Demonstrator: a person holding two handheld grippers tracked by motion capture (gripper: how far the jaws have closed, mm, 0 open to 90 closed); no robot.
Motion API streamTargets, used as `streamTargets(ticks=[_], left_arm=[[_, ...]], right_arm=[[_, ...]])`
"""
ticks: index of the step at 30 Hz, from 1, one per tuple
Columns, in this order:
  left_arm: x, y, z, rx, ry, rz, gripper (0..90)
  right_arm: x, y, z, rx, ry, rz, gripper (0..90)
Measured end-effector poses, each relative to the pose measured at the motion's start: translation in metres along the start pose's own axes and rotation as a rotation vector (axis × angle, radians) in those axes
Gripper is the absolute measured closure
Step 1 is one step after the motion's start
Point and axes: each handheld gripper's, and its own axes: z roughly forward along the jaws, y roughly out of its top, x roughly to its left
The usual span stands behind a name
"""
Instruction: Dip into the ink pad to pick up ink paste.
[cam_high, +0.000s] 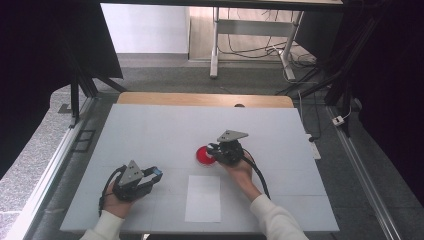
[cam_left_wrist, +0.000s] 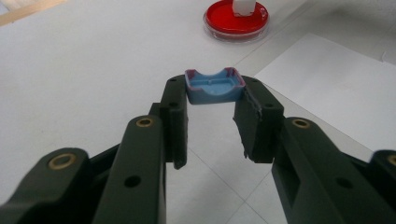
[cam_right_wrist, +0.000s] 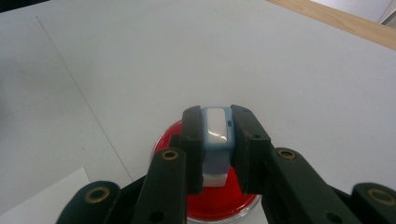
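Note:
My left gripper (cam_left_wrist: 215, 95) is shut on a small blue cap (cam_left_wrist: 214, 87), hollow side up, held at the jaw tips just above the table; in the high view that left gripper (cam_high: 156, 175) rests at the lower left with the blue cap (cam_high: 157, 172) at its tip. My right gripper (cam_right_wrist: 217, 133) is shut on a light-blue and white block (cam_right_wrist: 216, 135), held over a red round dish (cam_right_wrist: 215, 198). From above, the right gripper (cam_high: 214, 150) sits at the right edge of the red dish (cam_high: 202, 155).
A white sheet of paper (cam_high: 203, 198) lies near the front edge between the hands. The white tabletop (cam_high: 165, 130) ends in a wooden strip (cam_high: 200, 99) at the back. Black frame legs and cables stand beyond the table.

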Motion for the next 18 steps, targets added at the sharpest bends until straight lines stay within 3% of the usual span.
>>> streamTargets(ticks=[18], left_arm=[[-0.0007,0.0002,0.0006,0.003,-0.003,0.004,64.8]], right_arm=[[0.0003,-0.0036,0.0035,-0.002,0.001,-0.003,75.0]])
